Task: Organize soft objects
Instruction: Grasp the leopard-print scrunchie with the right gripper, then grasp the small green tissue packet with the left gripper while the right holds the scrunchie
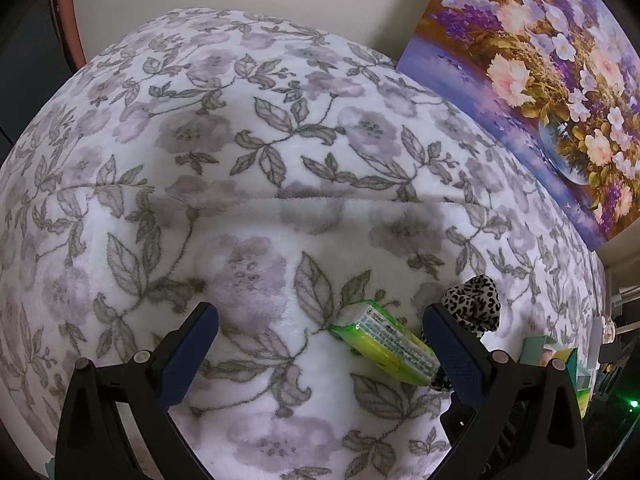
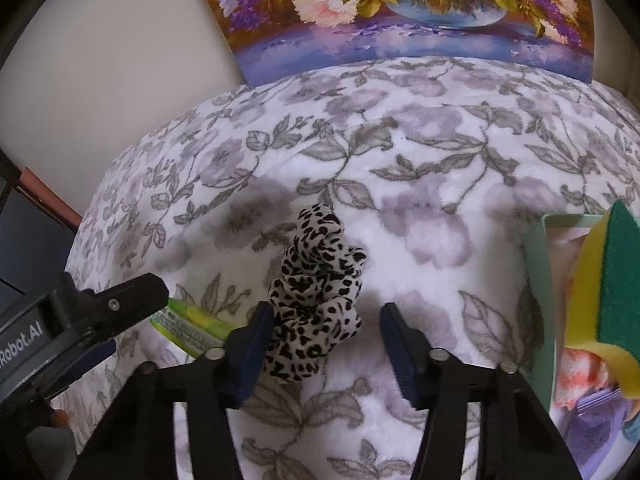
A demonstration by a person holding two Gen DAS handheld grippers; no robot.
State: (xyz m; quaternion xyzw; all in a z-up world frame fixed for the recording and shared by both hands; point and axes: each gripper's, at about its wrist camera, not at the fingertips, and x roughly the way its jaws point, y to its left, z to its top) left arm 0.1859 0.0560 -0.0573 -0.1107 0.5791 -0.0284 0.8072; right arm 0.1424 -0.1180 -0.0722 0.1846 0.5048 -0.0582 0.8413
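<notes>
The right gripper (image 2: 326, 336) stands half apart around the leopard-print scrunchie (image 2: 316, 300); its left pad touches the fabric, its right pad is clear of it. The scrunchie lies bunched on the floral blanket (image 2: 420, 152), long axis running away toward the flower painting (image 2: 400, 12). Just left of the scrunchie lies a green tissue pack (image 1: 384, 344), slanting, under the left gripper (image 1: 320, 320), whose jaws are wide apart and empty.

Bed under white plush floral blanket (image 1: 280, 128), leopard-print scrunchie (image 2: 316, 292) on it, green tissue pack (image 1: 384, 344) just beside, mint-green bin (image 2: 544, 300) at edge, painting (image 2: 400, 20) at far side
</notes>
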